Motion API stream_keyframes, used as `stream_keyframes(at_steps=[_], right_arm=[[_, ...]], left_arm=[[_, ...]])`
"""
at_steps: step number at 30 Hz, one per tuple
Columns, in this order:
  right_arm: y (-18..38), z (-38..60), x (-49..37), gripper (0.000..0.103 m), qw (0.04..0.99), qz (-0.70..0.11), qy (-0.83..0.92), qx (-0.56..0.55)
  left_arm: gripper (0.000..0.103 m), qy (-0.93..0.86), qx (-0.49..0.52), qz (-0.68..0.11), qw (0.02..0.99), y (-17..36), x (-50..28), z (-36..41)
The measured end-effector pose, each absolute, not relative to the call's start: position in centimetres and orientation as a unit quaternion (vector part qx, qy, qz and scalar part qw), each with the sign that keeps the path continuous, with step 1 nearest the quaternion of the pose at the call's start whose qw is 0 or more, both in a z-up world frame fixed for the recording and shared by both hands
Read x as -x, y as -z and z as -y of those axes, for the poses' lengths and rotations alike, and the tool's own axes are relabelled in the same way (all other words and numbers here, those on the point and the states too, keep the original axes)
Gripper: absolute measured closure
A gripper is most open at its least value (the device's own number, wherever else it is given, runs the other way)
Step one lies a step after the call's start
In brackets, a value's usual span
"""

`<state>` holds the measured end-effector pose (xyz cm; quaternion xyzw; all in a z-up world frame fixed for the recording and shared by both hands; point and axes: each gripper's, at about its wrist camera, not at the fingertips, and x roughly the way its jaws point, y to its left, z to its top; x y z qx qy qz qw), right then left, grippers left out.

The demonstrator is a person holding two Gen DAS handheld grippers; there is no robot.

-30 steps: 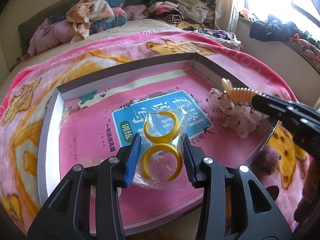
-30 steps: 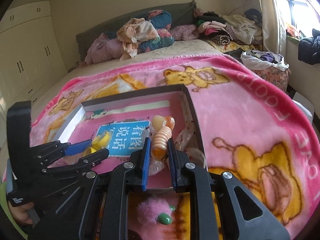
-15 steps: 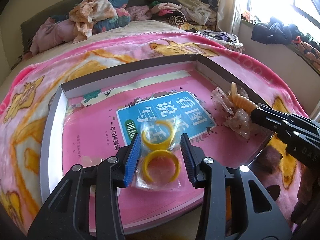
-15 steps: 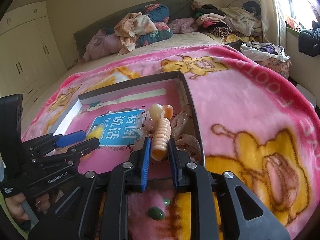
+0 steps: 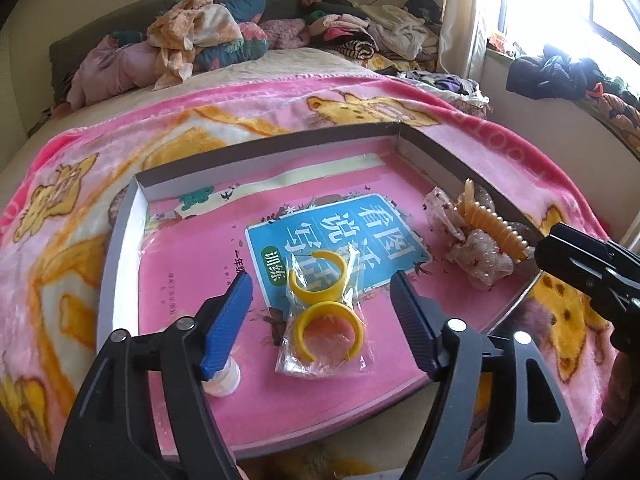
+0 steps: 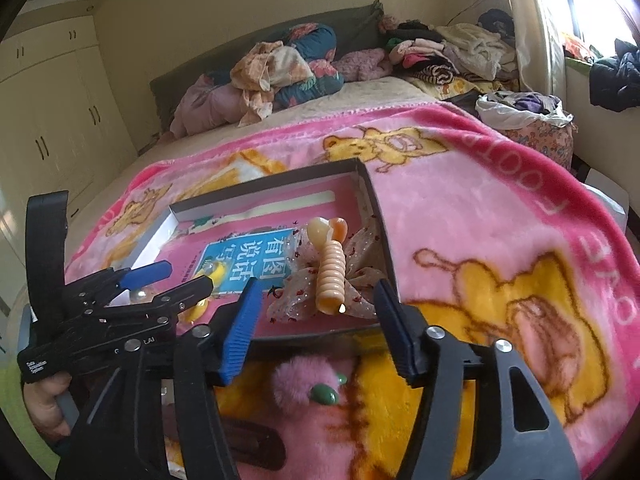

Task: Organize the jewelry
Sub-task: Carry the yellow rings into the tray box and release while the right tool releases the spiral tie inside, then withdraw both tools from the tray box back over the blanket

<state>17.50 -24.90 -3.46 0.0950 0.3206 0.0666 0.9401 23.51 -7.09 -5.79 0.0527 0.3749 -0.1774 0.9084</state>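
A shallow pink box (image 5: pixel 120 240) lies on the bed blanket. A clear bag with two yellow hoop earrings (image 5: pixel 326 320) rests on the box floor, between the spread fingers of my open left gripper (image 5: pixel 322 304). A ribbed peach hair clip with a sheer bow (image 6: pixel 332 280) lies in the box's near right corner; it also shows in the left wrist view (image 5: pixel 492 232). My right gripper (image 6: pixel 316 304) is open just in front of the clip, not touching it.
A small clear round container (image 5: pixel 224 380) sits under my left blue finger. A pink fluffy item with green stones (image 6: pixel 316 388) lies on the pink blanket (image 6: pixel 480 220) in front of the box. Piles of clothes (image 5: pixel 192 36) are at the bed's far end.
Both grippers opened. The left one let go of the earring bag and the right one let go of the hair clip; both items now rest in the box.
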Motion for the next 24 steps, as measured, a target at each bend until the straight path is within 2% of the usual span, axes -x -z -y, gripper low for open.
stream_keyframes(at_steps=[4,11,19,24], right_arm=[[2.9,25.1,-16.4,0.033,0.945,-0.308,-0.058,-0.098],[2.1,25.3,-14.9,0.024,0.949,-0.296,-0.049,-0.102],[1.8,25.2,-13.1,0.017,0.951,-0.289,-0.039,-0.104],[1.8,25.0,-12.0,0.016,0.951,-0.288,-0.037,-0.105]], left_arm=[[0.027,0.178,-0.047,-0.364,0.913,5.0,-22.9,6.8],[0.014,0.177,-0.033,-0.350,0.919,3.9,-21.4,5.9],[0.012,0.175,-0.022,-0.335,0.926,3.1,-19.5,5.0],[0.012,0.173,-0.018,-0.328,0.929,2.8,-18.3,4.5]])
